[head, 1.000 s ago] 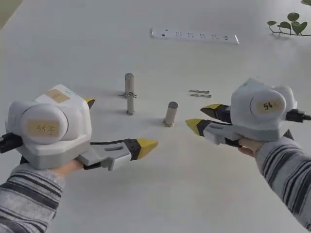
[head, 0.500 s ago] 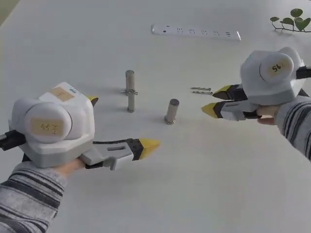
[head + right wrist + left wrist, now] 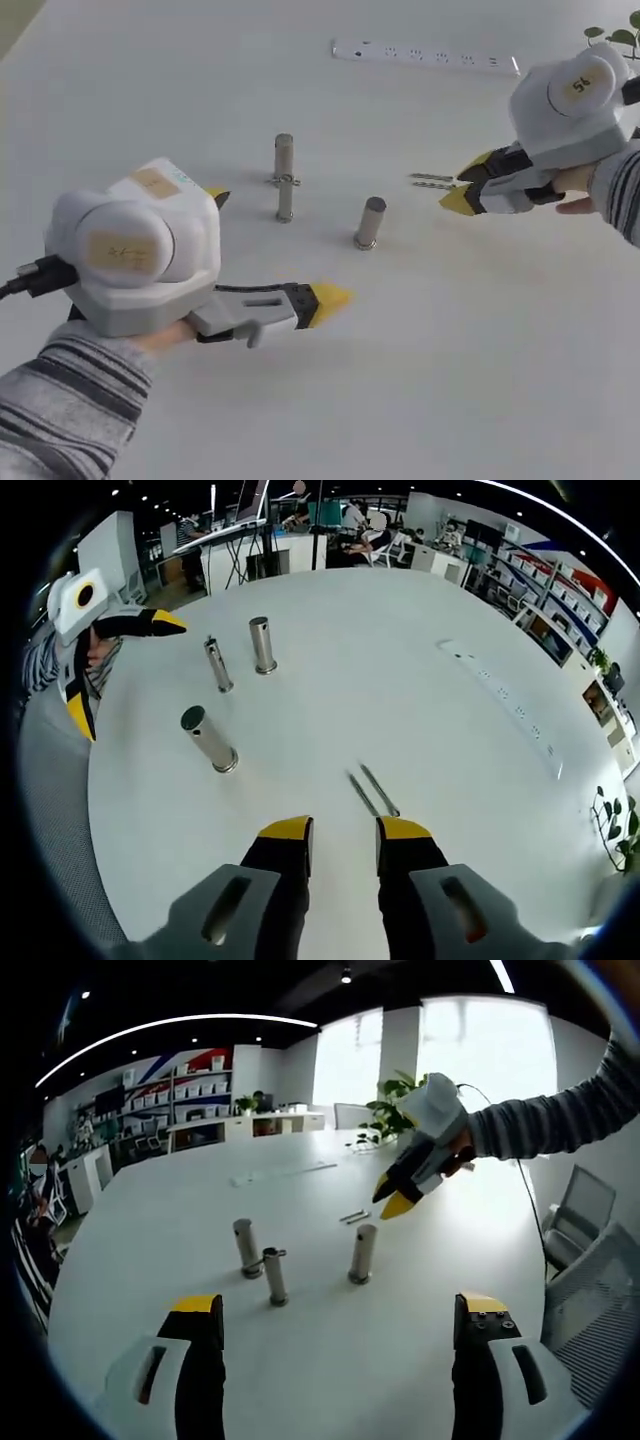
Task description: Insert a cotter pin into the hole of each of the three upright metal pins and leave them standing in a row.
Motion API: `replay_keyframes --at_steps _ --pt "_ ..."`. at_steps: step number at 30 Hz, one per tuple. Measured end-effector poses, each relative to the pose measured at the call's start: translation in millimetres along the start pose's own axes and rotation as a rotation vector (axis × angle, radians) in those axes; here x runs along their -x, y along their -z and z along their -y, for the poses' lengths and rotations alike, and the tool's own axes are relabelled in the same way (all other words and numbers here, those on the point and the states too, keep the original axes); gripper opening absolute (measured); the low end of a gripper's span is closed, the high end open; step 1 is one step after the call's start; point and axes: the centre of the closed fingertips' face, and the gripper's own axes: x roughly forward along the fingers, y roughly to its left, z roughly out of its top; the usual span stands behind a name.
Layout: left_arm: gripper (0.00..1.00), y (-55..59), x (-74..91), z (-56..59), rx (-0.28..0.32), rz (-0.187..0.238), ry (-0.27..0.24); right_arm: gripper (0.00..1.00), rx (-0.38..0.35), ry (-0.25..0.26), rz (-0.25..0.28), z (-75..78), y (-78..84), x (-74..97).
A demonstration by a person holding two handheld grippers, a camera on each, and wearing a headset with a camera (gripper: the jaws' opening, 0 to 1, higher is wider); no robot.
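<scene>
Three upright metal pins stand on the white table: a back pin, a middle pin with a cotter pin through its top, and a right pin. Two loose cotter pins lie to the right of them. My right gripper hovers open just right of the loose cotter pins, which lie just ahead of its narrowly parted jaws. My left gripper is wide open near the front left, with nothing in it, facing the pins.
A white power strip lies at the back of the table. A small green plant sits at the far right corner. Chairs and office shelving stand beyond the table's edge in the left gripper view.
My right gripper has moved away from the right pin, back and to the right, up to the loose cotter pins. The left gripper has stayed about where it was.
</scene>
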Motion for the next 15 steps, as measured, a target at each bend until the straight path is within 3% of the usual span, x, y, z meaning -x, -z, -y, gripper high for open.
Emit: replay_keyframes --at_steps 6,15 --pt "0.95 -0.2 -1.1 4.9 -0.009 -0.003 0.013 0.19 0.020 -0.021 -0.037 6.3 3.0 -9.4" --pt "0.94 0.8 -1.1 3.4 -0.016 -0.011 0.010 0.15 0.036 -0.036 -0.080 16.1 5.7 -18.4"
